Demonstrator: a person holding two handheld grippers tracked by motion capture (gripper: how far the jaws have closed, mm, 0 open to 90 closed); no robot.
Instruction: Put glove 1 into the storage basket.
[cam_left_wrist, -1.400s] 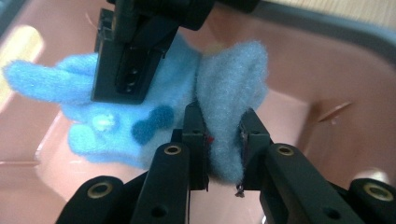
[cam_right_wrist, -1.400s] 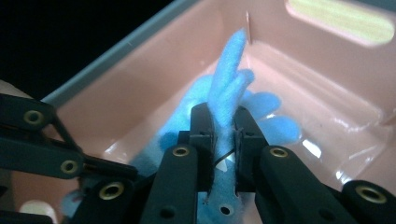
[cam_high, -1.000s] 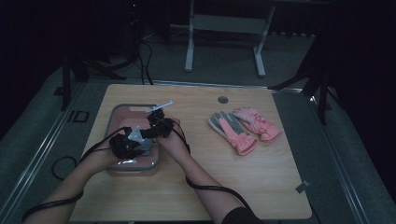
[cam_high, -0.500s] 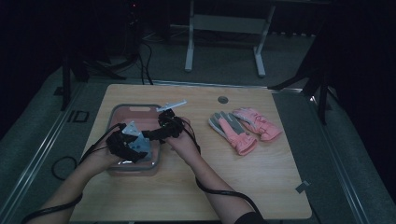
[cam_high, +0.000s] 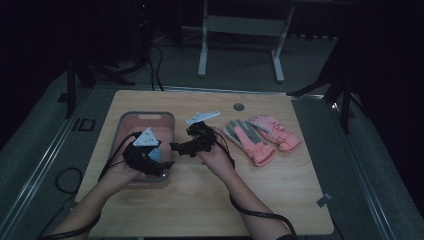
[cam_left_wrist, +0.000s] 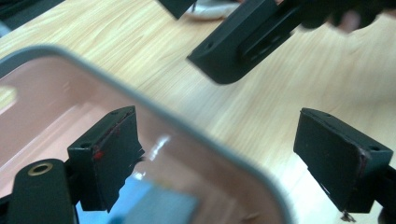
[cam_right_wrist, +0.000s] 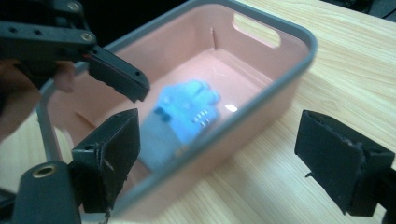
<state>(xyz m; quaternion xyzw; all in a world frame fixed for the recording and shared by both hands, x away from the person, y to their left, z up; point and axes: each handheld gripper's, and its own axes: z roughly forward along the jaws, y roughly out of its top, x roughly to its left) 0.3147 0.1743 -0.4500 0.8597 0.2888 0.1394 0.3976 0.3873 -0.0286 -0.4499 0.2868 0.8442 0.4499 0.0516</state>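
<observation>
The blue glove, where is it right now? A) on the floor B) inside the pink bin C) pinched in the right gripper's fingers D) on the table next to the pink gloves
B: the blue glove lies on the bottom of the pink bin, and the right gripper is open with nothing between its fingers.

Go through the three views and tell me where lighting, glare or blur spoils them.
High view: dim, dark surroundings, only the table lit. Left gripper view: basket rim and the other claw smeared by blur. Right gripper view: blue glove soft, small glare spot on the basket floor.
</observation>
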